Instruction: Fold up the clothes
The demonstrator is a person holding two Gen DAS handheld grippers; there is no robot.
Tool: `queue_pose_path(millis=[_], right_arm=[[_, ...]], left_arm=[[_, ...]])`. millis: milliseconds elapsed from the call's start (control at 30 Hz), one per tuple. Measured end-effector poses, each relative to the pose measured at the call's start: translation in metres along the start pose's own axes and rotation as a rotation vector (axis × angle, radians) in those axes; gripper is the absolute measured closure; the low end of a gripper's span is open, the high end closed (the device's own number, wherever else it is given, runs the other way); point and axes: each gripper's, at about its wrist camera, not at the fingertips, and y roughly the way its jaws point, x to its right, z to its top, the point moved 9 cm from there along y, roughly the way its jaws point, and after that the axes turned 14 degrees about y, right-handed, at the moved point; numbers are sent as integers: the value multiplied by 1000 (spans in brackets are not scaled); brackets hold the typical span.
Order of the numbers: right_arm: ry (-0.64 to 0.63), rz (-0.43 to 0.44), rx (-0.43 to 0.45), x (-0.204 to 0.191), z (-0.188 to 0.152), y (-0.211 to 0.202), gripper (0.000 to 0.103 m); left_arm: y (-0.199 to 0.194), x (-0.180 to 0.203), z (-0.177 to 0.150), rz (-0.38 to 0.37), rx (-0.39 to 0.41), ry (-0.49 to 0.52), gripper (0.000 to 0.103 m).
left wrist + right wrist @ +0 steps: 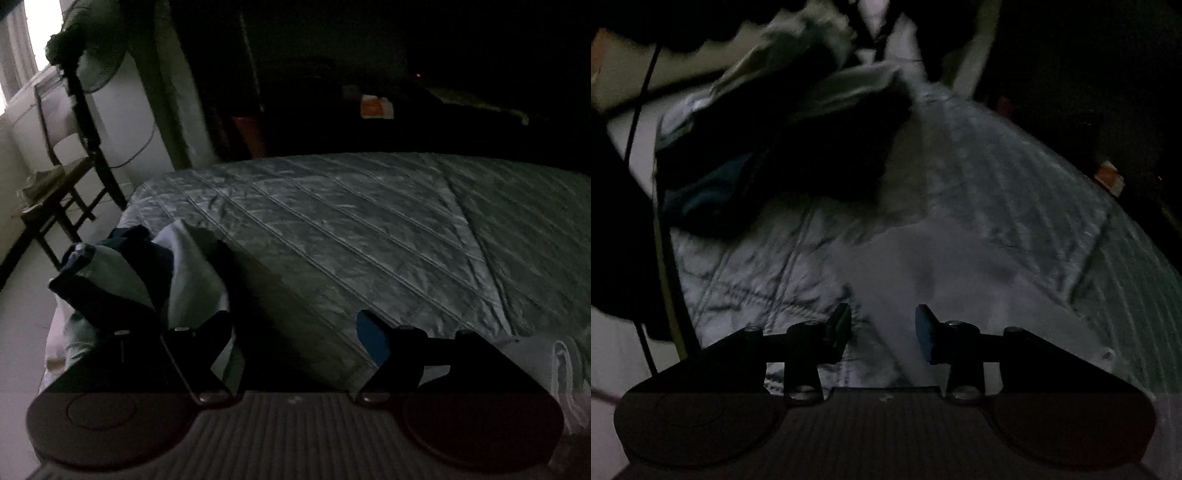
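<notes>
The room is dim. A heap of dark blue and pale clothes point(136, 273) lies at the left edge of a quilted grey bedspread point(369, 229). My left gripper point(295, 339) is open and empty, low over the bed, with the heap just ahead of its left finger. In the right wrist view the same heap point(783, 147) lies ahead to the upper left, blurred. A pale flat garment point(960, 266) is spread on the bedspread point(1071, 206) ahead of my right gripper point(882, 332), which is open and empty above it.
A standing fan point(96, 62) and a wooden chair point(55, 192) stand by the bright window left of the bed. White cloth point(561, 362) lies at the right near my left gripper. An orange box point(375, 107) sits in the dark behind the bed.
</notes>
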Motion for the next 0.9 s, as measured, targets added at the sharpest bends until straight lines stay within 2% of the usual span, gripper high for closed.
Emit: queue_pose_path(millis=[100, 200, 267, 300, 400, 567, 733, 800, 900], right_arm=[[-35, -12, 17, -5, 6, 5, 57], [-44, -36, 29, -3, 15, 13, 50], [-47, -55, 26, -3, 20, 18, 57], [-57, -66, 23, -5, 21, 22, 73], [-88, -71, 23, -12, 19, 21, 94], [-69, -78, 53, -11, 23, 15, 97], [103, -74, 149, 21, 46, -20, 98], [217, -83, 199, 44, 52, -43, 98], [469, -124, 310, 94, 44, -88, 100]], left_arm=[[-3, -5, 2, 6, 8, -29, 31], [-5, -9, 2, 8, 10, -56, 31], [-3, -11, 1, 8, 6, -67, 31], [-2, -12, 1, 8, 4, -73, 31], [0, -12, 1, 7, 0, -84, 31], [1, -4, 4, 4, 6, -60, 30], [2, 2, 10, -15, 10, -86, 30], [4, 9, 11, -40, 6, -96, 30], [7, 26, 15, -80, -1, -88, 30]])
